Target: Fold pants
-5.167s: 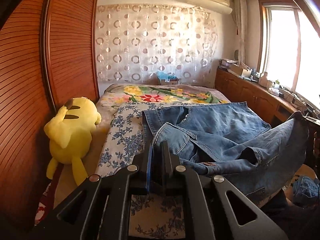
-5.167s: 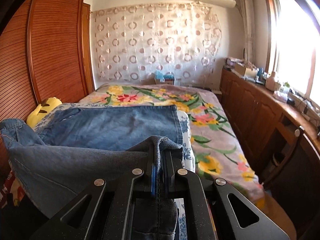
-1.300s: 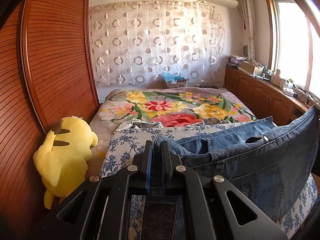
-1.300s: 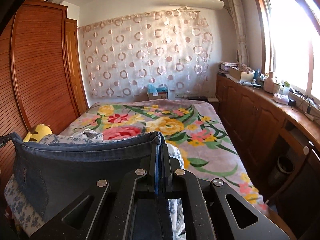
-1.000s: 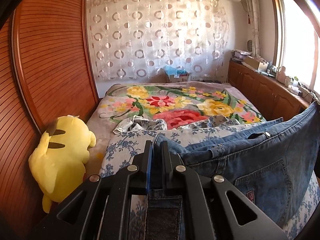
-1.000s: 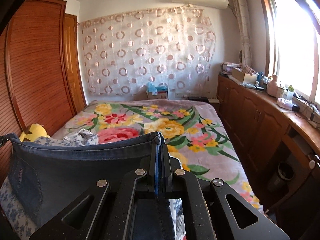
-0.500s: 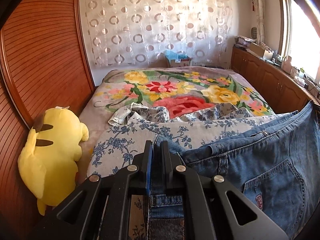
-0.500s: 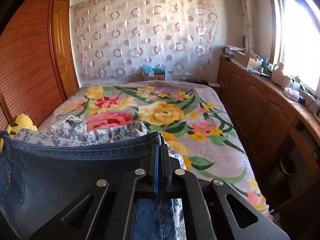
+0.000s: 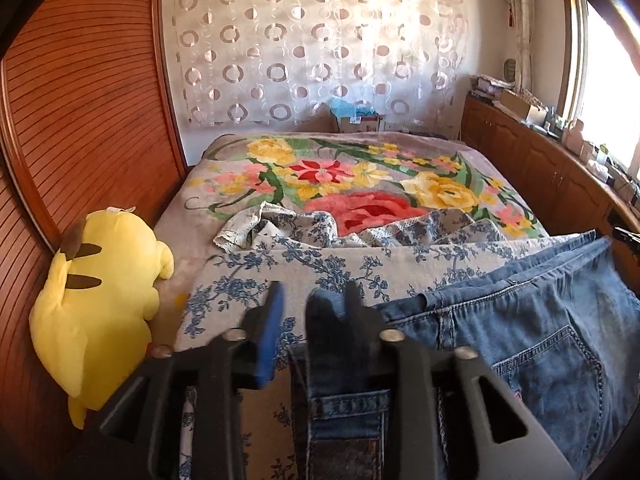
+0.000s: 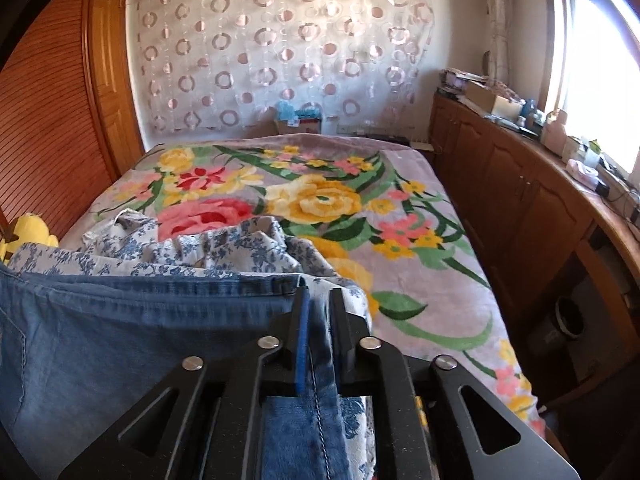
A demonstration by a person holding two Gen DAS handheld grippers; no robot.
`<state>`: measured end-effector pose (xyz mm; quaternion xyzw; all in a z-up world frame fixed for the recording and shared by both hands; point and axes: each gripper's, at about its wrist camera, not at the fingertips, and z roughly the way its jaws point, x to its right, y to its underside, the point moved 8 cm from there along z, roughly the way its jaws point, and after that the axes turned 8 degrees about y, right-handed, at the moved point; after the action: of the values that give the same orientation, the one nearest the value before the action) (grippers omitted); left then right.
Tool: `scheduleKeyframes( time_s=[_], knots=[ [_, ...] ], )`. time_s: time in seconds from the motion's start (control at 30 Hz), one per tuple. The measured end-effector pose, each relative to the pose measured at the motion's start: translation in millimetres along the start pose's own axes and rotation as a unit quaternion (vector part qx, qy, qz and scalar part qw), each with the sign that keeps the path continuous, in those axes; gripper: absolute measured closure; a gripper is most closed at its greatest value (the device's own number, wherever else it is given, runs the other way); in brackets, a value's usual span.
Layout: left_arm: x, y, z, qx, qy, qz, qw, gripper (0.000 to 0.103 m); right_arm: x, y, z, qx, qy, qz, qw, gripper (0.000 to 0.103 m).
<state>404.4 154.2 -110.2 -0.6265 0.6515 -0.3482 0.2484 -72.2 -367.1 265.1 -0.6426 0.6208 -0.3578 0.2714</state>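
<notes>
Two claws reach over the near end of the bed (image 10: pixel 440 264), and we see both with their jaws parted. The left claw (image 9: pixel 310 300) has just been opening: its blue-padded finger stands clear to the left, while the corner of the jeans (image 9: pixel 520 332) still lies in the gap against the right finger, no longer pinched. The right claw (image 10: pixel 318 300) has also just been opening, though only to a narrow gap; the other corner of the denim runs through it, and the pads seem to sit loose on it rather than clamp.

The jeans stretch between the two claws across a blue-flowered sheet (image 9: pixel 320 260), waistband edge farthest from us, a back pocket showing in the left wrist view. That sheet is rumpled at its far edge, where it meets the big flowered blanket (image 9: pixel 360 184) covering the rest of the bed. A yellow plush toy (image 9: pixel 96 292) leans against the slatted wooden wardrobe (image 9: pixel 80 100) at the left. Wooden cabinets (image 10: pixel 520 184) run along the right wall under the window.
</notes>
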Motion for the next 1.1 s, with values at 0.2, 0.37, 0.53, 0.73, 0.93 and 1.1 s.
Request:
scheduleKeyframes(
  time_s=[0.2,0.37,0.53,0.73,0.93,1.1],
  knots=[
    [1.2,12.9,-8.1,-0.011,0.015,0.001,0.9998,0.058,-8.1,-0.2,-27.2,0.004,-0.021,-0.005,1.0,0.068],
    [4.6,25.5,-4.6,-0.021,0.024,0.003,0.9995,0.058,-36.9,15.5,-38.4,-0.016,-0.066,-0.031,0.997,0.068],
    [3.0,26.0,10.5,-0.033,0.028,0.0,0.9991,0.058,-60.1,36.4,-28.8,-0.053,-0.094,-0.072,0.992,0.068],
    [0.0,13.6,28.3,-0.043,0.014,0.006,0.999,0.058,-56.6,41.3,-12.6,-0.075,-0.087,-0.086,0.99,0.067],
    [-4.7,15.8,47.6,-0.06,-0.005,0.013,0.9981,0.058,-56.6,42.2,-20.5,-0.059,-0.083,-0.087,0.991,0.065],
    [-6.4,16.4,43.6,-0.057,-0.012,0.006,0.9983,0.058,-67.1,50.1,-11.7,-0.055,-0.087,-0.08,0.991,0.064]
  ],
)
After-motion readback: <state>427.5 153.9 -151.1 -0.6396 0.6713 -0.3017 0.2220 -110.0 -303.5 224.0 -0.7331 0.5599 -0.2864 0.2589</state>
